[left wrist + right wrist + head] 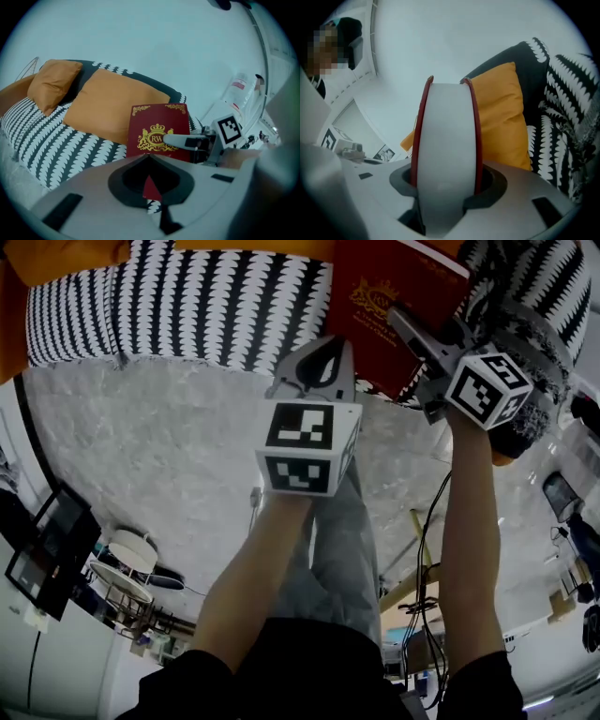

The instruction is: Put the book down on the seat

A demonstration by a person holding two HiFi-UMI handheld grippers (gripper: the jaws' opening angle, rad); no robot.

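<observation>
A dark red book (384,306) with a gold crest is held upright over the black-and-white patterned seat (206,306). My right gripper (412,329) is shut on it, one jaw lying across the front cover (157,126). In the right gripper view the book's white page edge (445,140) stands between its red covers, clamped in that gripper (446,180). My left gripper (317,348) hangs just left of the book, its jaw tips (149,157) together with nothing between them. A large orange cushion (112,103) lies on the seat behind the book.
A second orange cushion (54,84) leans at the seat's far left. A fuzzy grey throw (534,343) covers the seat's right end. Grey marbled floor (169,456) lies below, with cables (427,559) and a round side table (131,554). A person stands far off (328,47).
</observation>
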